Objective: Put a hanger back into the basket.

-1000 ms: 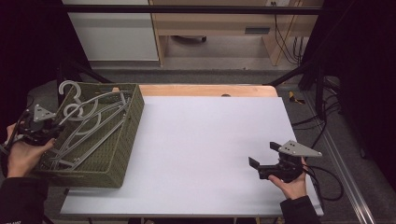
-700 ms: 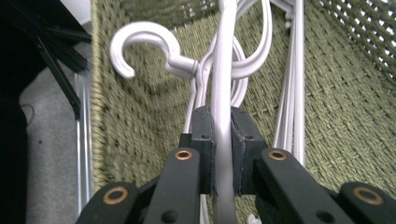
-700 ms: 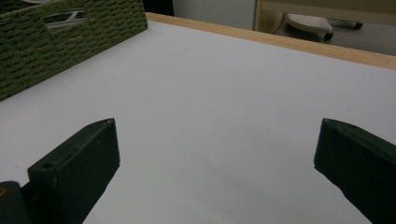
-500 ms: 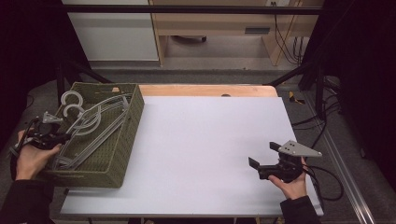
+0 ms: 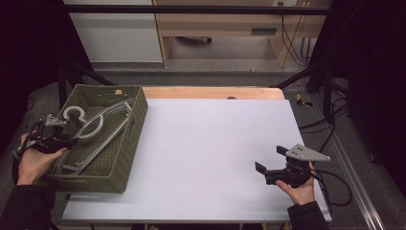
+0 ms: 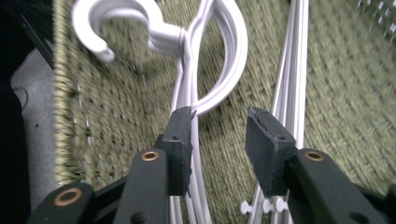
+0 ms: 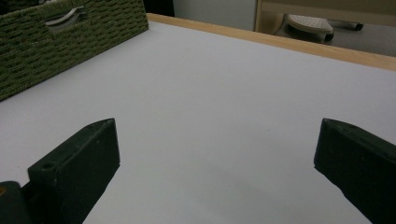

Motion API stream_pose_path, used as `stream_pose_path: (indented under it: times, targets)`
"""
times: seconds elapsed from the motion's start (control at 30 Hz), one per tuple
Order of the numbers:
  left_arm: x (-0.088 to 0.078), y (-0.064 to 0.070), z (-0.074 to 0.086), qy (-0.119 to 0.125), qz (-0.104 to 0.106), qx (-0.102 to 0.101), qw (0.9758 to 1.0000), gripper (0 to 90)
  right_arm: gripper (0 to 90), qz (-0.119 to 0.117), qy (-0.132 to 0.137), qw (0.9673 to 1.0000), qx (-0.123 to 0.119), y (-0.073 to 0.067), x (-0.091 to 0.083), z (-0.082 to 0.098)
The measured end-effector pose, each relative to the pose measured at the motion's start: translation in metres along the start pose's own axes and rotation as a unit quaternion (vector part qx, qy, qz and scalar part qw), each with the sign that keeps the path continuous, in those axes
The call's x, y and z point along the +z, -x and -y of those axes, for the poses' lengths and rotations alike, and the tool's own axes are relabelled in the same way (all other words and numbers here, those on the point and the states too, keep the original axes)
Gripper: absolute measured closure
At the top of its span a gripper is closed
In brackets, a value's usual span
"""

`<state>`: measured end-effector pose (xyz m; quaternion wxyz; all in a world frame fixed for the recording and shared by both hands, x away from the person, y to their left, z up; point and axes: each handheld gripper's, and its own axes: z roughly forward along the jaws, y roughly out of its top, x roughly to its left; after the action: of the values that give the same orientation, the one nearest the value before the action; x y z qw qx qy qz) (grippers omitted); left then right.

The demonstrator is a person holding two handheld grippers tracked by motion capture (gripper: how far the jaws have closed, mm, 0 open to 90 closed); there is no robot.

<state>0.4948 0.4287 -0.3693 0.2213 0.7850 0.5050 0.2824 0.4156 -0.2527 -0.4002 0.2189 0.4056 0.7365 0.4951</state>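
No readable writing or labels on any item. Green woven basket (image 5: 127,143) sits at the left of the high view, on the left end of the white bench (image 5: 210,143); its far wall has a handle slot. Inside lie grey-white plastic hangers (image 5: 103,127), stacked and overlapping, hooks toward the upper left corner of the basket, bars running down toward its near wall. Left tool (image 6: 218,133) is held over the basket's left side; jaws spread, with one hanger's neck lying just against the inner face of the left jaw, the white hook (image 6: 116,23) at the upper left of the left gripper view; nothing pinched. Small white pegs show at the bottom centre of that view. Right tool (image 5: 272,160) rests at the lower right of the high view, near the bench's right edge, jaws spread wide, nothing between them. Bench surface between basket and right tool is bare; a wooden strip (image 5: 210,92) edges the far side.
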Motion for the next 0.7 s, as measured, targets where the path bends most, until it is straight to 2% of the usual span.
stream_pose_path:
  times: [0.07,0.1,0.13,0.17,0.3,0.33,0.37,0.47,0.5,0.53,0.57,0.6,0.63,0.67,0.7]
  targets:
    - [-0.006,0.003,0.000,0.020,0.005,-0.007,0.9998,56.0,0.7,0.000,0.001,1.0000,-0.001,0.000,0.000,0.000]
    - [-0.006,0.003,0.000,0.020,0.005,-0.007,0.9998,54.1,0.7,0.001,0.002,1.0000,0.000,0.000,0.000,0.000]
    - [-0.009,0.005,0.001,0.033,0.013,-0.010,0.9993,54.1,0.7,0.001,0.002,1.0000,0.000,0.000,0.000,0.000]
    - [-0.015,0.011,0.000,0.050,0.018,-0.008,0.9985,49.7,0.7,0.002,0.004,1.0000,0.002,0.000,0.000,0.000]
    - [-0.023,0.021,-0.001,0.079,0.033,-0.002,0.9963,40.1,0.7,0.003,0.006,1.0000,0.000,0.000,-0.002,0.000]
    - [-0.029,0.029,-0.002,0.097,0.044,0.000,0.9943,37.8,0.7,0.005,0.009,0.9999,0.002,0.000,-0.002,0.000]
    - [-0.031,0.033,-0.002,0.105,0.050,-0.002,0.9933,35.5,0.6,0.004,0.010,0.9999,0.003,0.000,-0.002,0.000]
    - [-0.040,0.048,-0.004,0.138,0.078,0.001,0.9874,29.5,0.6,0.005,0.013,0.9999,0.002,0.000,-0.003,-0.001]
    - [-0.040,0.048,-0.004,0.138,0.078,0.001,0.9874,28.8,0.6,0.005,0.013,0.9999,0.002,0.000,-0.003,-0.001]
    - [-0.043,0.060,-0.005,0.157,0.102,0.000,0.9823,27.6,0.6,0.006,0.015,0.9999,0.003,0.001,-0.004,-0.001]
    - [-0.043,0.060,-0.005,0.157,0.102,0.000,0.9823,25.8,0.6,0.004,0.017,0.9999,0.003,0.001,-0.004,-0.001]
    - [-0.046,0.073,-0.007,0.171,0.122,0.005,0.9778,24.8,0.6,0.004,0.016,0.9999,0.003,0.001,-0.004,-0.001]
    - [-0.046,0.073,-0.007,0.171,0.122,0.005,0.9778,23.8,0.6,0.004,0.016,0.9999,0.003,0.001,-0.004,-0.001]
    - [-0.047,0.086,-0.008,0.186,0.140,0.011,0.9724,22.2,0.6,0.006,0.016,0.9998,0.002,0.001,-0.005,-0.001]
    - [-0.047,0.086,-0.008,0.186,0.140,0.011,0.9724,20.7,0.6,0.006,0.017,0.9998,0.002,0.001,-0.005,-0.001]
